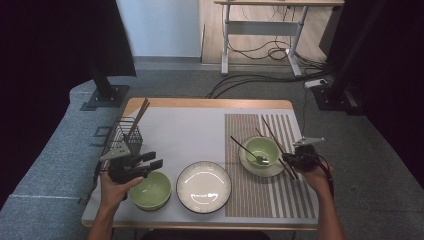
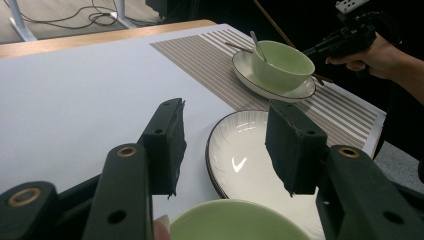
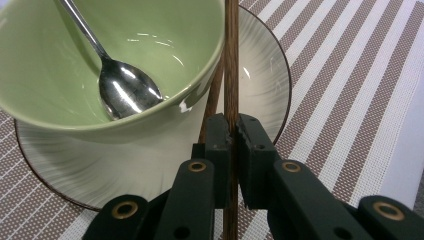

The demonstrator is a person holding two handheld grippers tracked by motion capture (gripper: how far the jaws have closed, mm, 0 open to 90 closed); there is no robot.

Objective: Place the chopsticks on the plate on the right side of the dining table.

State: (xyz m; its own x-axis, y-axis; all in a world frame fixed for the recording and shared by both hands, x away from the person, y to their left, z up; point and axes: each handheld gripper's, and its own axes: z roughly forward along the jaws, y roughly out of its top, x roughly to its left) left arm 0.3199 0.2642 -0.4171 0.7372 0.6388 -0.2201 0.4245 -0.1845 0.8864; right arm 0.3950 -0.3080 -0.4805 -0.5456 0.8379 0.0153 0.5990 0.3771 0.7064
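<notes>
Nearest to us, along the table's near edge, we are keeping the left gripper (image 1: 150,163) hovering just over the rim of a green bowl (image 1: 150,190), its jaws standing apart with nothing between them; in the left gripper view the two pads frame bare tabletop and the white plate (image 2: 245,165) beyond, so we judge this hand is waiting, ready to take the bowl or steady it. That plate is sitting at the middle of the near edge, between the bowl and the striped placemat (image 1: 260,195) that is covering the table's right half. On the mat we are working with the right gripper (image 1: 291,159), whose jaws are clamped on a single wooden chopstick (image 3: 231,60) low on its length, close beside the second green bowl (image 3: 100,65). This chopstick is the thing in hand: it is running past the bowl's side, over the saucer (image 3: 255,85) under it, with a second stick partly hidden behind it. We are pinching it between the pads because so thin a stick would be hard to lift off the weave any other way. A spoon (image 3: 120,85) is leaning inside that bowl, its handle pointing toward the far edge. At the far left corner a wire holder (image 1: 127,132) is already standing with chopsticks upright in it, which is probably where this one is going.
</notes>
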